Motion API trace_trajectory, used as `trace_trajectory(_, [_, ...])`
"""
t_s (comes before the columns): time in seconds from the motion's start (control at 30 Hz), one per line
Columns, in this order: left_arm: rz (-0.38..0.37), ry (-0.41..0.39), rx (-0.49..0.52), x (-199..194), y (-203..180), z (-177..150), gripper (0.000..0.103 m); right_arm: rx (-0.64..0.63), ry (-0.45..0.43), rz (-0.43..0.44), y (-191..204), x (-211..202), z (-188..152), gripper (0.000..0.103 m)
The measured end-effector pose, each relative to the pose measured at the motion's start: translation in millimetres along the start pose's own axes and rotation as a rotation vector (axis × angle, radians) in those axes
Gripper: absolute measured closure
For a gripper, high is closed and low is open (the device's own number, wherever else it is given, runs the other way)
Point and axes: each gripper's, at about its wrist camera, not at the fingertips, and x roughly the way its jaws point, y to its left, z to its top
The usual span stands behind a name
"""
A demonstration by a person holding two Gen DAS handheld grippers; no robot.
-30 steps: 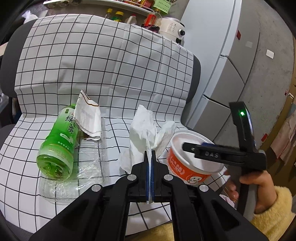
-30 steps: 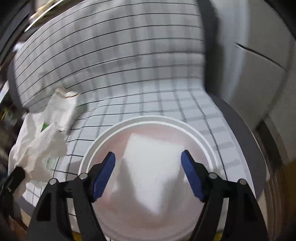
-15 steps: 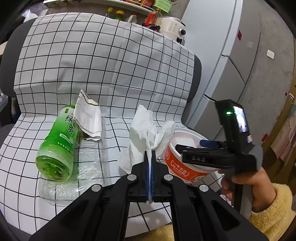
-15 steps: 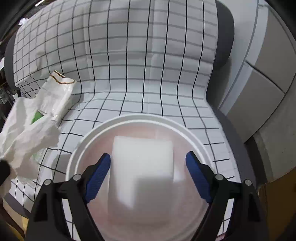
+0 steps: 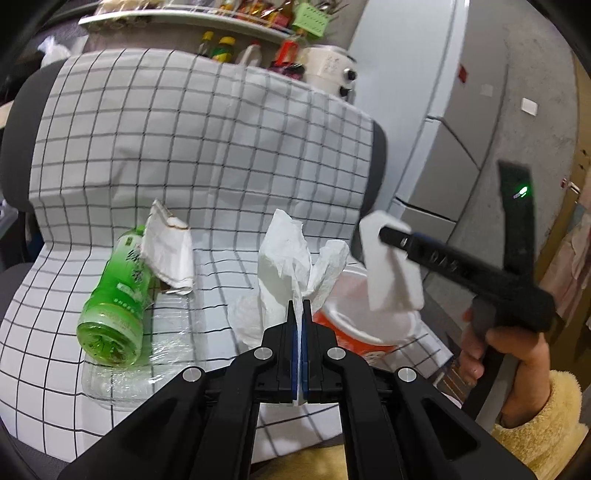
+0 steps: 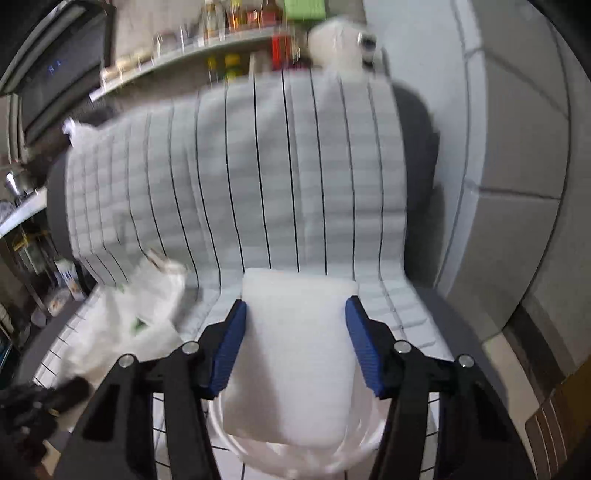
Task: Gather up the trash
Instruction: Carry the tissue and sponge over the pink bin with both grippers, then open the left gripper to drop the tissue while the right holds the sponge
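My left gripper point(image 5: 299, 325) is shut on a crumpled white tissue point(image 5: 284, 254) above the checked seat. My right gripper point(image 6: 295, 339) is shut on a white foam block point(image 6: 295, 350) and holds it raised over the orange-and-white noodle cup point(image 5: 354, 332); the block also shows in the left wrist view point(image 5: 391, 266). The cup's rim shows under the block in the right wrist view point(image 6: 354, 454). A green bottle point(image 5: 118, 299) lies on its side at the left, with a white paper wrapper point(image 5: 166, 251) against it and clear plastic film point(image 5: 155, 354) beneath.
A chair covered in black-and-white checked cloth point(image 5: 184, 147) holds everything. A grey fridge point(image 5: 443, 110) stands to the right. A shelf with bottles point(image 5: 229, 33) runs behind the chair back. The right wrist view is motion-blurred.
My right gripper has closed on the foam block inside the cup and lifted it up out of the cup. The left gripper and its tissue have stayed in place.
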Motion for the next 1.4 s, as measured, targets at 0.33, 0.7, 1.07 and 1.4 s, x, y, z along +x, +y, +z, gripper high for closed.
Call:
trace_trajectory(0.33, [-0.255,0.034,0.117,5.5,-88.6,-30.3,0.102,0.093,-0.13,-0.153,-70.4,-120.6,-51.4,0.047])
trace_trajectory(0.7, [-0.533,0.199,0.324,49.3,-229.0,-114.4,0.102,0.248,-0.07,-0.488,-167.9,-196.9,-166.0,0.045])
trace_trajectory(1.07, [-0.502,0.4,0.44,120.1,-271.2,-163.0,0.099,0.417,0.07,-0.538,-230.8,-171.2,-240.9,0.043])
trace_trajectory(1.4, [-0.476,0.513,0.482,150.0,-272.8,-188.2,0.055,0.493,0.18,-0.515,-262.1,-136.7,-265.8,0.035])
